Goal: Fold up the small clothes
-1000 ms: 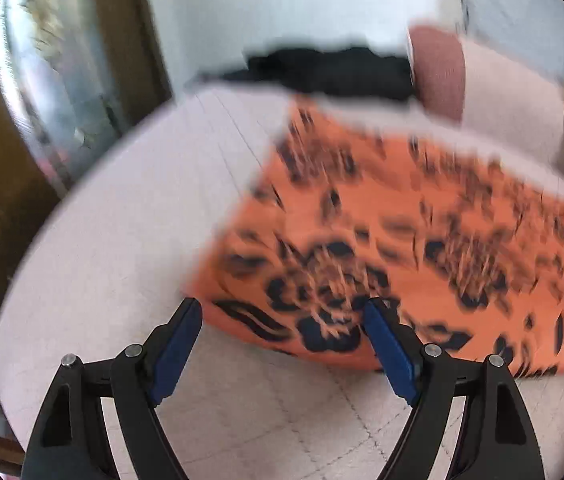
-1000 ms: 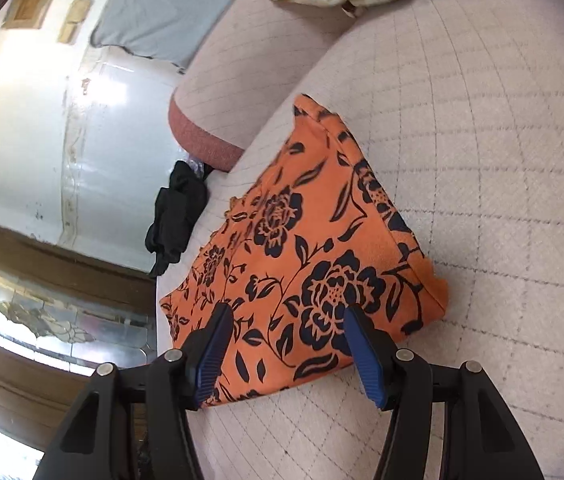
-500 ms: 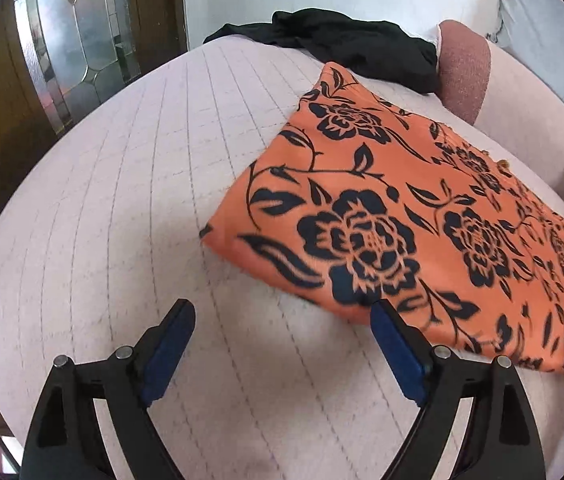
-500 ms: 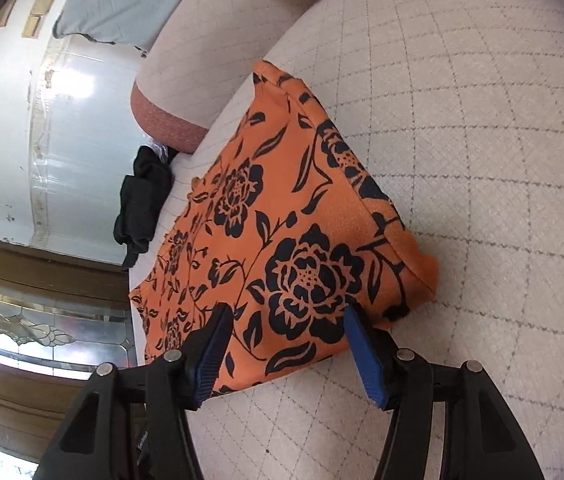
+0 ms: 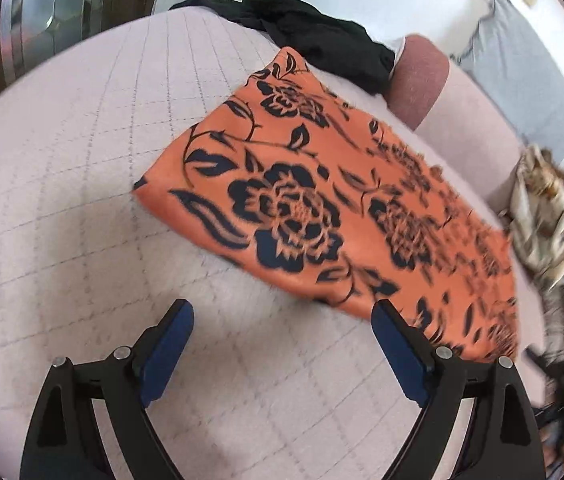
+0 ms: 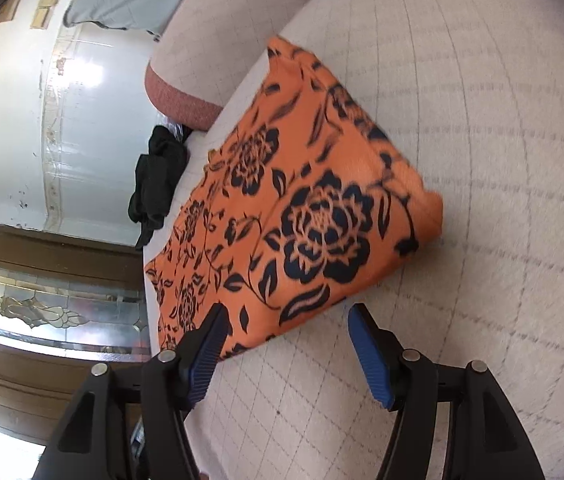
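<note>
Orange cloth (image 5: 321, 216) printed with black roses and leaves lies flat on a pale quilted cushion (image 5: 82, 208), reaching toward its back edge, where a padded backrest rises. Left gripper (image 5: 283, 322): tilted downward over the cushion, its black arms ending in blue ribbed fingers (image 5: 170, 340) that stand wide apart, having just been opening; nothing lies between them, and the right-hand finger sits just beside the cloth's near hem without pressing it. Right gripper (image 6: 285, 322): also angled down at the opposite end of the same cloth (image 6: 301, 216), fingers (image 6: 369, 356) apart and just opened further; the left-hand finger overlaps the cloth's near edge in the picture, but no clamping shows.

Cushion surface: cream fabric stitched in a grid of thin grey lines, with a rounded pink bolster end (image 5: 417, 80) at the backrest. A crumpled black garment (image 5: 321, 44) rests at the cushion's far corner, beside the bolster. A beige patterned fabric heap (image 5: 549, 216) lies past the cloth at the cushion's right edge. Beyond the cushion: white wall, dark wood framing and leaded glass (image 6: 42, 308).
</note>
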`<act>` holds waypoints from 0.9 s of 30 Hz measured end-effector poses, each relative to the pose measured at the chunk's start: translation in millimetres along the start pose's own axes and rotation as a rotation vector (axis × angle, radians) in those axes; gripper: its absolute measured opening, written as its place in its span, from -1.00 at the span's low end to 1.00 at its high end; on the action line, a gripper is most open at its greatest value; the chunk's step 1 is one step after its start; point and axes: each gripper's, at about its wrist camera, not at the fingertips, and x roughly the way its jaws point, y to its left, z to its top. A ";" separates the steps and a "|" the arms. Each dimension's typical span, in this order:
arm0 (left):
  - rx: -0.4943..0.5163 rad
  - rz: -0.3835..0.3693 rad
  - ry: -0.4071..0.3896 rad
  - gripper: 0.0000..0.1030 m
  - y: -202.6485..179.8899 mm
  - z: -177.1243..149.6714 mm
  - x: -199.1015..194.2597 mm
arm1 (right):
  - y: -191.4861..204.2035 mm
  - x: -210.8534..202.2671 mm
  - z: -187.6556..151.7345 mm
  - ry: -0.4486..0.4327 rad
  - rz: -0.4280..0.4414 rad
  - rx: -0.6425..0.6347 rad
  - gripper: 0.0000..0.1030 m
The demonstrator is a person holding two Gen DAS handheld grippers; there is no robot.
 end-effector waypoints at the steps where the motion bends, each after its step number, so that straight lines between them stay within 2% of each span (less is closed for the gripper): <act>1: -0.018 -0.020 -0.001 0.76 1.8 3.5 1.7 | -1.8 2.5 -0.7 0.010 0.001 0.006 0.28; 5: -0.108 -0.105 -0.011 0.76 8.9 18.9 10.4 | -12.5 8.6 -1.6 0.026 -0.007 0.055 0.28; 11: -0.158 -0.188 -0.052 0.75 11.4 25.7 15.0 | -29.4 9.9 4.1 0.001 0.016 0.134 0.29; 12: -0.157 -0.193 -0.058 0.67 11.5 25.7 15.0 | -32.2 10.2 5.2 -0.003 0.024 0.146 0.29; 16: -0.159 -0.165 -0.075 0.00 15.4 28.0 17.3 | -40.7 10.7 9.3 -0.026 0.042 0.166 0.29; 17: -0.171 -0.168 -0.076 -0.03 18.1 28.7 18.0 | -40.7 11.0 9.8 -0.030 0.046 0.168 0.29; 21: -0.200 -0.186 -0.081 -0.02 23.7 29.1 18.3 | -40.3 14.0 13.0 -0.052 0.068 0.175 0.29; 25: -0.214 -0.224 -0.088 0.44 22.3 29.5 21.1 | -38.7 19.2 18.7 -0.086 0.090 0.165 0.29; 27: -0.196 -0.216 -0.090 0.52 16.6 30.7 23.0 | -35.3 21.6 22.0 -0.106 0.099 0.150 0.29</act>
